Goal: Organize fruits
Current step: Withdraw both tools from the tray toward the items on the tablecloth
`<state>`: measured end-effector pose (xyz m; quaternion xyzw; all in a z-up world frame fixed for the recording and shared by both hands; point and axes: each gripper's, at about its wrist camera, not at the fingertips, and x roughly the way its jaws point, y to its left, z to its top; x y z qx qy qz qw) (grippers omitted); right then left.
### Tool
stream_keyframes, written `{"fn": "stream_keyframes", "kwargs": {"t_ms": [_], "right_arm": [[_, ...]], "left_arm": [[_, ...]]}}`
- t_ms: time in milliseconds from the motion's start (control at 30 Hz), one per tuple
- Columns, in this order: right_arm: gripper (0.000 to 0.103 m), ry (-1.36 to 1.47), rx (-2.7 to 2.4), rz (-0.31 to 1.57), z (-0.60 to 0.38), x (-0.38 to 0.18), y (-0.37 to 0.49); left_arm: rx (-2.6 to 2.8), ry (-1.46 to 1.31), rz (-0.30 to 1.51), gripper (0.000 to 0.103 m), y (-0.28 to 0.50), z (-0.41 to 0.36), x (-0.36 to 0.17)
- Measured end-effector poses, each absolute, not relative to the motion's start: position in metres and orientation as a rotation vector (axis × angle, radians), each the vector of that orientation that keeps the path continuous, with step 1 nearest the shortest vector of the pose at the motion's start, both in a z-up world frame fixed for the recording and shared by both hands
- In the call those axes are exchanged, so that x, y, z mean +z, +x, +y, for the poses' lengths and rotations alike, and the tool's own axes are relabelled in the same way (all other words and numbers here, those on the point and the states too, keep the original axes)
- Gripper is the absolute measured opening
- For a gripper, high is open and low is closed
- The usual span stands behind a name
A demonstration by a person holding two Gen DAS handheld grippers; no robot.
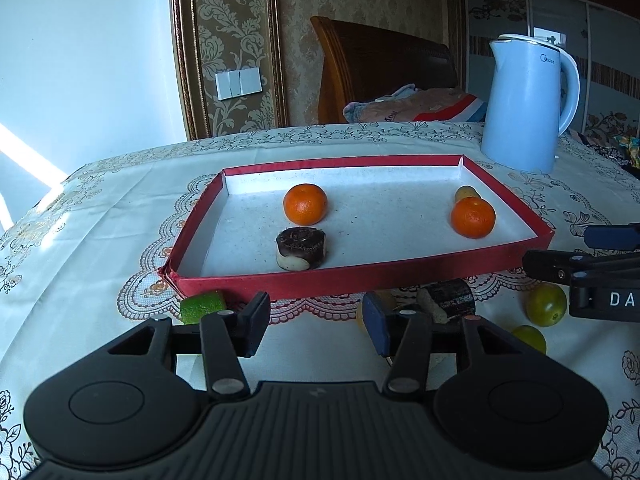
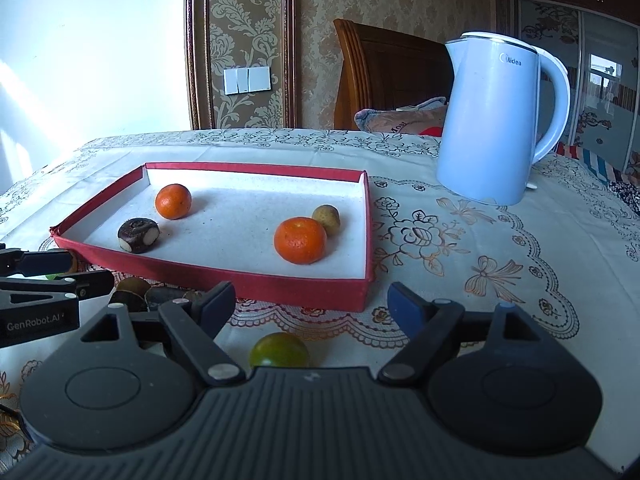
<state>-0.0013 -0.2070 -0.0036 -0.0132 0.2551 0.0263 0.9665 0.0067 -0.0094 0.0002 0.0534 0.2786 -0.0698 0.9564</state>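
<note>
The fruits sit partly inside the red-walled tray (image 1: 280, 286), partly on the surface in front of it. Inside the tray, on its white floor: one bright orange mandarin (image 1: 305, 204) toward the far left, glossy and dimpled; a second mandarin (image 1: 473, 217) near the right wall, with a small dull yellow-brown fruit (image 1: 466, 193) just behind it, touching or nearly so. Nearer the tray's front wall lies a dark brown, peeled-edged water chestnut (image 1: 300, 249), pale flesh showing at its lower side.

Outside the tray, just before its front wall: a green lime piece (image 1: 202, 305) by the left corner, another dark chestnut-like piece (image 1: 448, 302) lying on its side, and two yellow-green round fruits (image 1: 546, 305) off the tray's front right corner, one (image 1: 530, 338) closer to the camera.

Left gripper (image 1: 318, 326) hovers low before the tray's front wall, jaws partly open with nothing between them. Right gripper (image 2: 310, 306) also faces the tray's front wall, jaws spread wide, empty; a yellow-green fruit (image 2: 279, 350) lies on the surface beneath and between them, not touched.

Beyond the tray's far right corner stands a pale blue kettle (image 1: 524, 104) on the floral tablecloth (image 1: 100, 208).
</note>
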Motion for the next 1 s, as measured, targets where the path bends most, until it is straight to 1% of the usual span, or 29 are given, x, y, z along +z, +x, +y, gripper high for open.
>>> {"fn": "stream_keyframes", "kwargs": {"t_ms": [367, 667, 800, 1000], "right_arm": [[0.084, -0.039, 0.066, 0.519, -0.228, -0.008, -0.034], [0.085, -0.027, 0.06, 0.523, -0.234, -0.013, -0.04], [0.085, -0.016, 0.057, 0.527, -0.237, -0.015, -0.041], [0.085, -0.019, 0.056, 0.528, -0.235, -0.018, -0.04]], "left_arm": [[-0.176, 0.079, 0.572, 0.05, -0.014, -0.011, 0.0], [-0.19, 0.058, 0.575, 0.05, -0.021, -0.019, 0.002], [-0.205, 0.043, 0.584, 0.056, -0.024, -0.021, 0.001], [-0.204, 0.059, 0.59, 0.056, -0.023, -0.027, -0.002]]}}
